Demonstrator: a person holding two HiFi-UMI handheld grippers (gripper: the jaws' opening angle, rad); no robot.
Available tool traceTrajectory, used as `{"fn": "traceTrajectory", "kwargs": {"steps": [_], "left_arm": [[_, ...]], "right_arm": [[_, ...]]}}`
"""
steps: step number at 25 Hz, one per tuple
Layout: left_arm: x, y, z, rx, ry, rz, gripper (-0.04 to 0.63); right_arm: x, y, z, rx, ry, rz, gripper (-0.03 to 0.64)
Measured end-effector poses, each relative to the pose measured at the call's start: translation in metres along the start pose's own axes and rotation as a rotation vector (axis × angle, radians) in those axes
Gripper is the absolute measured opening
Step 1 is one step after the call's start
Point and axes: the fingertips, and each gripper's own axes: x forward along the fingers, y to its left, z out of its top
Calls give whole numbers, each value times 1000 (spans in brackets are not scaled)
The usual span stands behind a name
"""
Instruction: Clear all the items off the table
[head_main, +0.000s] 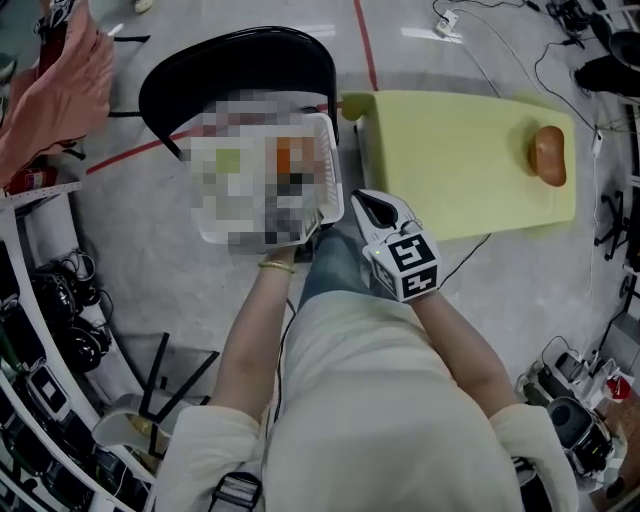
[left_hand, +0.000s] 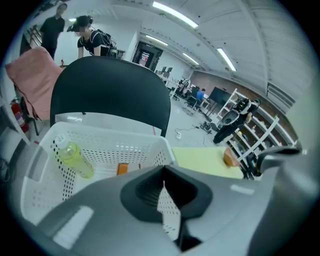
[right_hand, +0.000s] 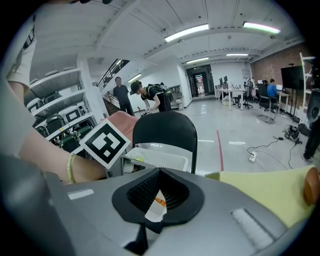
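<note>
Head view loses my left gripper (left_hand: 167, 190) behind the white basket (left_hand: 115, 134) on the black chair (left_hand: 110, 90); own view shows jaws shut, empty, by a yellow-green bottle (left_hand: 75, 159) and half-hidden orange item (left_hand: 122, 169) in basket. My right gripper (right_hand: 158, 195): jaws also shut, empty. A brown lump (head_main: 548, 155), too small to ID, sits at right end of the yellow table (head_main: 450, 160).

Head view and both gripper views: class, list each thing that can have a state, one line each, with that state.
left gripper, shut, empty
right gripper, shut, empty
basket, on the chair, partly filled
bottle, lying tilted in the basket
brown item, lying on the yellow table, not yet cleared
</note>
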Motion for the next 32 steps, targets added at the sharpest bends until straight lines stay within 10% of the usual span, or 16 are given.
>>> {"fn": "traceTrajectory", "kwargs": {"steps": [32], "left_arm": [[-88, -36, 24, 28, -88, -25, 9]], "right_arm": [[-34, -9, 41, -102, -94, 14, -5]]}}
